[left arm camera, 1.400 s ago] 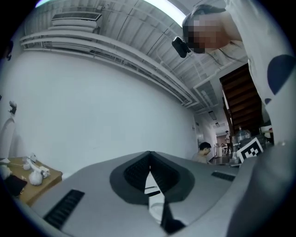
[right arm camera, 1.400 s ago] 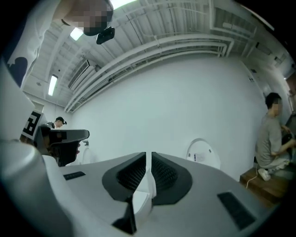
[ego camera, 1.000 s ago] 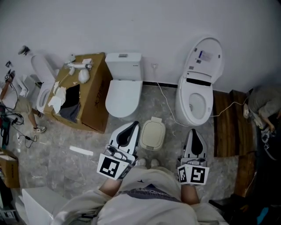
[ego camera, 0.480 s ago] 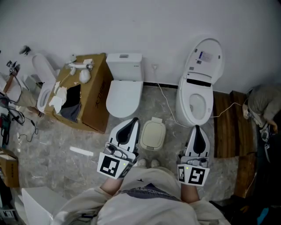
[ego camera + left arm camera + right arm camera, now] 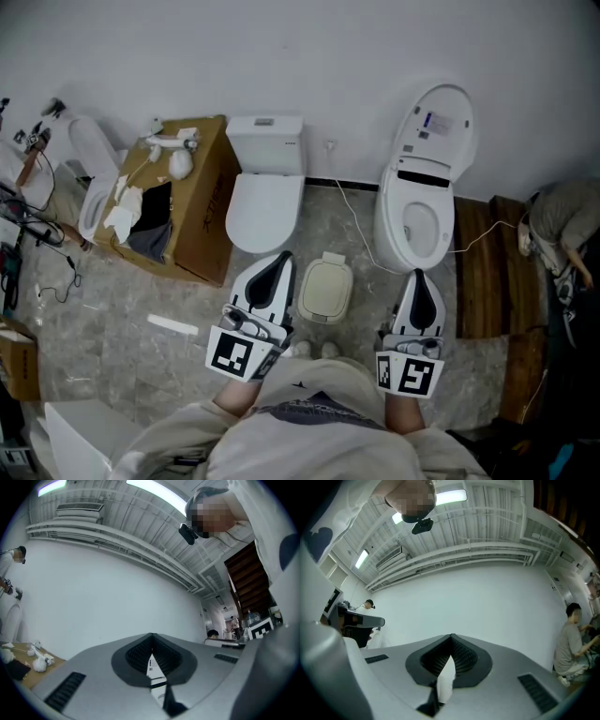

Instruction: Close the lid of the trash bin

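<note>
Flanking the shut trash bin [image 5: 326, 288]: left gripper [image 5: 283, 262] and right gripper [image 5: 419, 276], fingers [image 5: 136, 654] closed, empty.

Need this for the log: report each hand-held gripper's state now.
Left hand-held gripper: closed, holding nothing.
Right hand-held gripper: closed, holding nothing.

The small beige trash bin [image 5: 326, 287] stands on the floor, lid shut.
</note>
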The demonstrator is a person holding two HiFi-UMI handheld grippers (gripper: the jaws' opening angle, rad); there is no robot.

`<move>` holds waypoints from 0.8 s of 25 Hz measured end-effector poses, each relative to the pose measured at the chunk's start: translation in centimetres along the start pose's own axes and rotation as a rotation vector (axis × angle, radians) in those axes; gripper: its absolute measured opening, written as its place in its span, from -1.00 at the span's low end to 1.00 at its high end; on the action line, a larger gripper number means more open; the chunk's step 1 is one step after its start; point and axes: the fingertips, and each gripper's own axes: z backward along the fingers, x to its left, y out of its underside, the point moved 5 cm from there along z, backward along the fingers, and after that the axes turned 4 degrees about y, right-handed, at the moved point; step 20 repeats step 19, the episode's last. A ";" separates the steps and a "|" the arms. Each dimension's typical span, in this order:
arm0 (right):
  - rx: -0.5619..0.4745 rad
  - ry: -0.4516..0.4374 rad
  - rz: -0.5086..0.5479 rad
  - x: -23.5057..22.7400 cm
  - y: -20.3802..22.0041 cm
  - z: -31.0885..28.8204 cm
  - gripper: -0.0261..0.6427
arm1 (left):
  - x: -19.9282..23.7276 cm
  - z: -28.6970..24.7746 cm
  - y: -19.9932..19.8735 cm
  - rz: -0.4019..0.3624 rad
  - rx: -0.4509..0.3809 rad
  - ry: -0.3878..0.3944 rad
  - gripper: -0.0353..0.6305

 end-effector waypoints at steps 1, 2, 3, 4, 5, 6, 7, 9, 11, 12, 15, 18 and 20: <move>-0.001 0.002 -0.003 0.1 -0.1 0.0 -0.90 | 0.0 0.0 0.0 0.001 0.000 0.001 -0.91; 0.000 -0.001 0.000 0.1 0.0 0.0 -0.90 | 0.0 0.0 0.0 0.002 0.000 0.001 -0.91; 0.004 -0.006 0.006 0.2 0.1 0.1 -0.90 | 0.0 0.1 0.1 0.003 0.002 0.002 -0.91; 0.006 -0.008 0.010 0.2 0.2 0.2 -0.91 | 0.0 0.1 0.2 0.005 0.003 0.002 -0.91; 0.008 -0.009 0.012 0.2 0.2 0.2 -0.90 | 0.0 0.2 0.2 0.006 0.004 0.002 -0.91; 0.010 -0.009 0.013 0.2 0.2 0.2 -0.91 | 0.1 0.2 0.2 0.008 0.004 0.001 -0.91; 0.011 -0.010 0.013 0.2 0.1 0.2 -0.90 | 0.1 0.2 0.1 0.009 0.001 0.001 -0.91; 0.013 -0.010 0.014 0.3 0.1 0.1 -0.91 | 0.2 0.0 -0.3 0.009 -0.018 0.001 -0.91; 0.015 -0.010 0.014 0.4 0.2 0.2 -0.90 | 0.3 -0.1 -0.4 0.009 -0.022 -0.003 -0.91; 0.015 -0.008 0.012 0.4 0.3 0.2 -0.90 | 0.4 -0.1 -0.5 0.009 -0.025 -0.004 -0.91; 0.010 0.007 -0.002 0.6 0.1 0.0 -0.91 | 0.6 -0.2 -0.7 0.013 -0.035 -0.004 -0.91; 0.015 -0.002 0.011 0.5 0.4 0.1 -0.91 | 0.7 0.0 -0.2 0.024 -0.019 -0.002 -0.91; 0.017 -0.005 0.016 0.5 0.5 0.1 -0.91 | 0.7 0.1 0.0 0.030 -0.017 -0.002 -0.91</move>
